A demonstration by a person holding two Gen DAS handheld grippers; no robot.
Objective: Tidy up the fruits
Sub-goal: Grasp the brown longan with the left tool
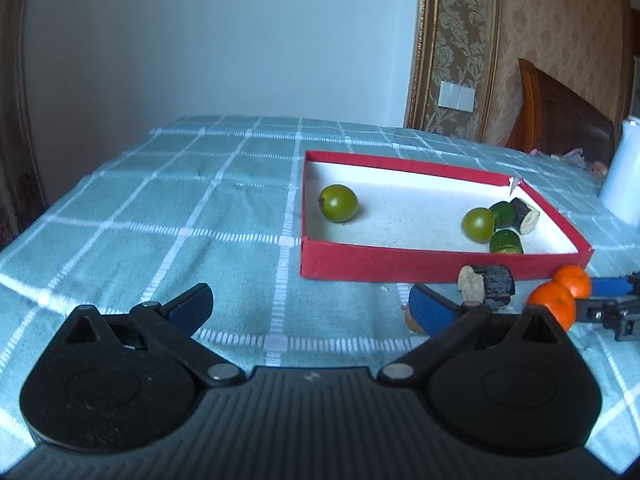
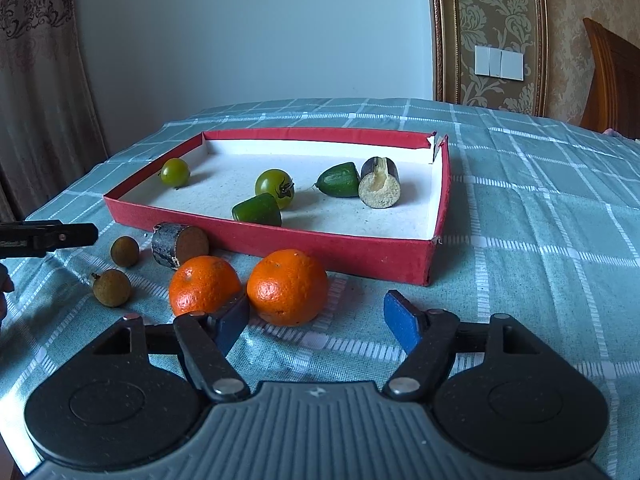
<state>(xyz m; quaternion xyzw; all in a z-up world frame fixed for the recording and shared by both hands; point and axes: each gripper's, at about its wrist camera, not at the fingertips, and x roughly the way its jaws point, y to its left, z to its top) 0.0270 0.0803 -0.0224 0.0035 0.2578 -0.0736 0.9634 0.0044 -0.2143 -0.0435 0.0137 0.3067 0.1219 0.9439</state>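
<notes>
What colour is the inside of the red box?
White, lightly speckled; the red box shows its inside best in the right wrist view.

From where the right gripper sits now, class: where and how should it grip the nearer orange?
Grip the nearer orange across its round middle, coming straight forward with the right gripper, jaws open. The other orange crowds one side, so keep that finger between them.

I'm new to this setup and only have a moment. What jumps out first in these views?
Two bright oranges sit on the checked cloth just ahead of the open right claw. Behind them a shallow red box holds green tomatoes and cut vegetable pieces. The left claw is open over the cloth too.
</notes>
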